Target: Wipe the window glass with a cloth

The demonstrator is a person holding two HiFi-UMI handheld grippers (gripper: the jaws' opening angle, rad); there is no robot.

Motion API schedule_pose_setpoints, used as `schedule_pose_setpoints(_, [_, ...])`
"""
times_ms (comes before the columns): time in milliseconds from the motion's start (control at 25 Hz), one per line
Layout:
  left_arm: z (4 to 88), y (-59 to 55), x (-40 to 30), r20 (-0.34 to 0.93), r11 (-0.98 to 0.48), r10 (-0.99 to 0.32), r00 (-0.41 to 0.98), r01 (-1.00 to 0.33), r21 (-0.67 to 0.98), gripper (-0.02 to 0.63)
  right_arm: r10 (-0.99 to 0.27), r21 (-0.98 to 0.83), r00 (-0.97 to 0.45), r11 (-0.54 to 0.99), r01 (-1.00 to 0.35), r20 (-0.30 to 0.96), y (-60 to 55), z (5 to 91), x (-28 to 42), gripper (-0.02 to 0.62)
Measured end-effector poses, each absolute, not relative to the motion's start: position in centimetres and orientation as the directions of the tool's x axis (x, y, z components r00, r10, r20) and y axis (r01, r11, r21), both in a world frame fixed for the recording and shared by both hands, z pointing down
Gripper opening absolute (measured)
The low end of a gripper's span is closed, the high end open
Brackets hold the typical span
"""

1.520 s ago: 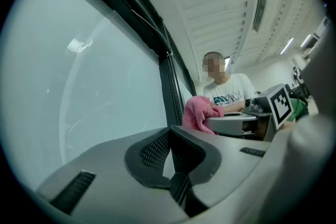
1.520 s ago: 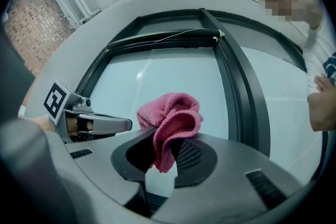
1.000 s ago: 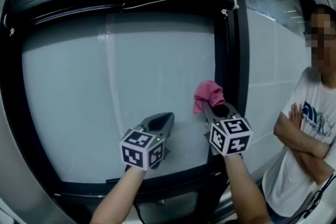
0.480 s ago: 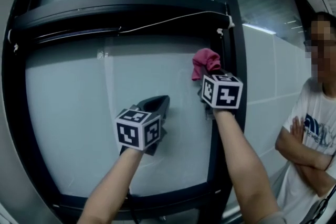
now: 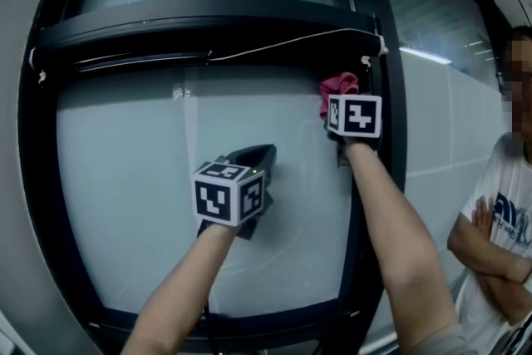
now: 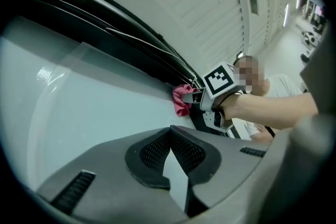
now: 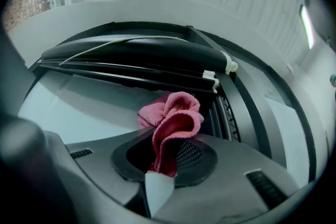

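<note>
A pink cloth is bunched in my right gripper, whose jaws are shut on it. It presses against the window glass at the pane's upper right corner, beside the black frame. My left gripper is shut with nothing in it, its tip near the glass at mid-pane, lower and to the left of the cloth.
A thick black crossbar with a thin white cord runs above the pane. A person in a white T-shirt with folded arms stands at the right. White clips sit on the frame's corner.
My right gripper has carried the cloth up the right side of the pane to its top corner. The left gripper has risen slightly and stays near mid-pane.
</note>
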State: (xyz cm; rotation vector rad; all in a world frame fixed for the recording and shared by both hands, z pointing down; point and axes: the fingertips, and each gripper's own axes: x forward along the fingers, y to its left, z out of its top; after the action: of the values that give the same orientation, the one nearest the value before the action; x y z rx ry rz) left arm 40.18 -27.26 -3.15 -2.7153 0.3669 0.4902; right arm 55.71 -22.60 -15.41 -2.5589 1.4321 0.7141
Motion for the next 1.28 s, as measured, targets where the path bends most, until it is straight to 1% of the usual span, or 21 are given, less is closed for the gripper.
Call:
schedule_pose_setpoints(120, [-3.2,-27.9,39.5,-0.385,-0.891,-0.216,0.898,-0.342,-0.298,0.006,-0.794,0.166,0.413,-0.527,-0.833,-0.446,-23.5,-16.0,54.7,0.059])
schedule_pose_setpoints(160, [-3.3,-28.1,39.3,-0.387,-0.888,-0.227,0.894,-0.353,-0.296,0.006,-0.801,0.178,0.397,-0.515,-0.838,-0.449,-23.6,-16.1,54.2,0.047])
schedule_pose_setpoints(320, [-3.3,-29.3,38.1,-0.389,-0.873,-0.280,0.878,-0.401,-0.278,0.006,-0.795,0.267,0.365,-0.532,-0.804,-0.485,-23.8,-16.8,52.6,0.044])
schedule_pose_setpoints(360, [-3.2,-29.6,37.6,-0.390,-0.868,-0.295,0.872,-0.416,-0.273,0.006,-0.797,0.284,0.353,-0.529,-0.800,-0.490,-24.0,-16.8,52.2,0.035])
schedule_pose_setpoints(480, [-2.8,-30.3,36.3,-0.394,-0.850,-0.341,0.854,-0.459,-0.259,0.006,-0.811,0.312,0.303,-0.495,-0.811,-0.500,-24.8,-16.7,51.2,0.017])
schedule_pose_setpoints(680, [-2.4,-30.7,34.1,-0.402,-0.825,-0.392,0.828,-0.509,-0.244,0.006,-0.841,0.386,0.192,-0.419,-0.822,-0.505,-25.5,-16.3,48.4,0.014])
schedule_pose_setpoints(920, [-2.0,-31.6,29.6,-0.399,-0.801,-0.419,0.816,-0.539,-0.261,0.006,-0.877,0.443,0.090,-0.324,-0.836,-0.472,-28.1,-15.4,43.7,0.014])
schedule_pose_setpoints(1280, [-2.5,-35.1,20.2,-0.415,-0.763,-0.474,0.777,-0.597,-0.247,0.006,-0.920,0.517,-0.068,-0.154,-0.842,-0.386,-33.9,-14.8,33.2,0.014])
